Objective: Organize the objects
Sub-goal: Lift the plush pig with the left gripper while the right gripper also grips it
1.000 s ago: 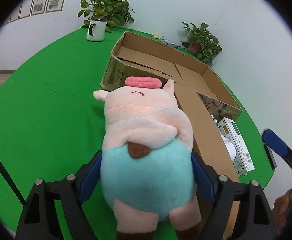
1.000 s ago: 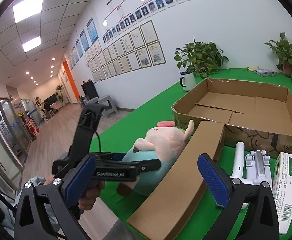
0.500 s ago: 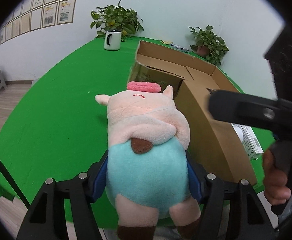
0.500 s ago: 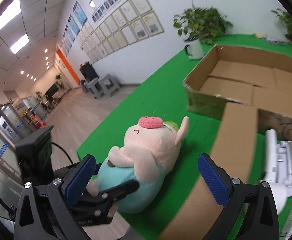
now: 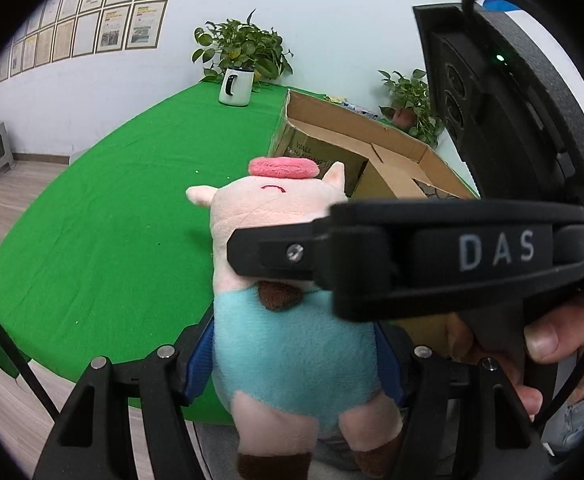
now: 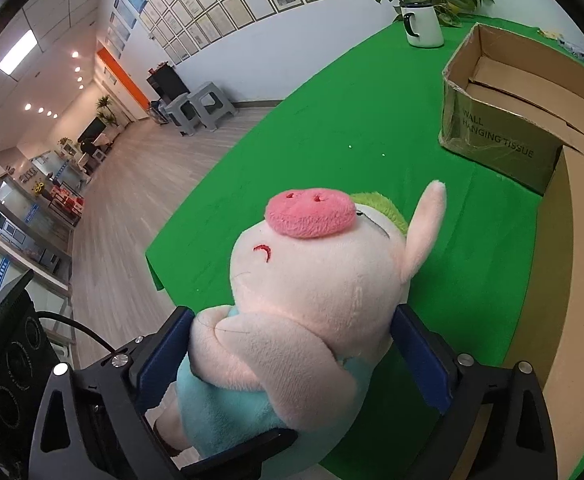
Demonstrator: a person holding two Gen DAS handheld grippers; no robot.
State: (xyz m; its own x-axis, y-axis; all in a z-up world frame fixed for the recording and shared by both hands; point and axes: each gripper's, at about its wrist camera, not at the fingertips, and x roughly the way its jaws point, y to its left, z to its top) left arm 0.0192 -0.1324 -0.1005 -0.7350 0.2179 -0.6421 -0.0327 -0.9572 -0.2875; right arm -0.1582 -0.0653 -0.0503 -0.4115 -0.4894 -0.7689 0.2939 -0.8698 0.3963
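Observation:
A plush pig (image 5: 275,208) with a pink snout and a teal belly hangs over the near edge of the green table (image 5: 111,240). My left gripper (image 5: 294,356) is shut on its teal belly. My right gripper (image 6: 292,344) straddles the pig (image 6: 312,288) at chest and arms. Its jaws are closing, and the blue pads stand right at the pig's sides without squeezing it. In the left wrist view one of the right gripper's fingers (image 5: 275,252) crosses the pig's chest, with a hand (image 5: 548,340) on the handle. An open cardboard box (image 6: 492,132) stands beyond.
The box (image 5: 332,128) has a long flap (image 6: 560,280) folded out towards me, right of the pig. A white mug (image 5: 235,88) with a plant stands at the table's far edge, and a second plant (image 5: 412,100) behind the box. Grey stools (image 6: 199,112) stand on the floor.
The right gripper has swung in from the right and come down over the pig, so its pads now flank the chest. The left gripper has pulled the pig back to the table's near edge.

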